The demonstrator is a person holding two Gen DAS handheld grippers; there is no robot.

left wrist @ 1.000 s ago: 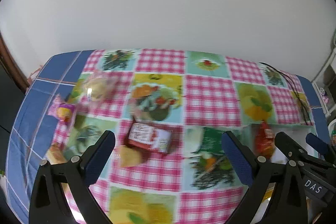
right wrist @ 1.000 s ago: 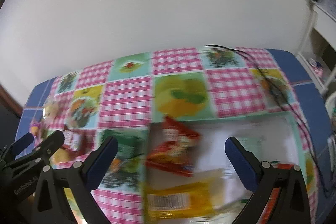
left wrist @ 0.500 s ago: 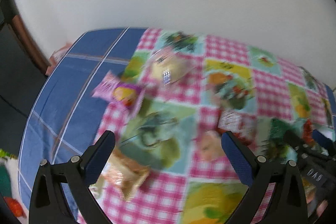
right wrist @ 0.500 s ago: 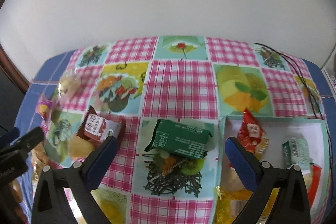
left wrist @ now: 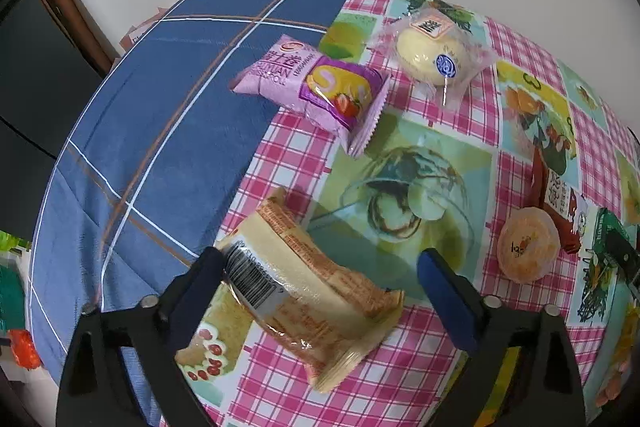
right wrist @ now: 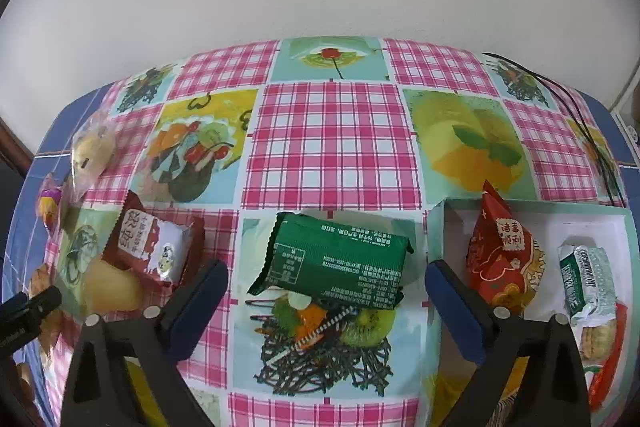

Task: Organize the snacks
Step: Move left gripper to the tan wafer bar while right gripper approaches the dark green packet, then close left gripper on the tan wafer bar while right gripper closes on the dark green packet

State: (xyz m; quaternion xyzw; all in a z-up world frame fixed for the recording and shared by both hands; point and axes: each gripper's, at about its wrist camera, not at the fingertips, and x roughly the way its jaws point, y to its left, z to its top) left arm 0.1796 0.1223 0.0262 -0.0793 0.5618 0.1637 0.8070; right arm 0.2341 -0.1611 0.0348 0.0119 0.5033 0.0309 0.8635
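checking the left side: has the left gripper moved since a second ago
Yes. The left gripper has swung left along the table, from over the red-and-white packet to around the tan wafer packet by the blue cloth, jaws open.

A glossy printed oilcloth point(right wrist: 332, 147) covers most of the worktop, catching window glare, while the blue cloth point(left wrist: 160, 131) under it looks matt and woven. The cake pack point(left wrist: 308, 303) and bun wrapper point(left wrist: 432, 55) are clear, shiny, crinkled plastic film; the pink roll pack point(left wrist: 316, 87) is glossy foil-like film. The green packet point(right wrist: 336, 259) has a duller, satin finish. The tray point(right wrist: 448, 227) looks like smooth white card. Each tool's pads point(left wrist: 448, 303) appear matt blue rubber on black plastic.
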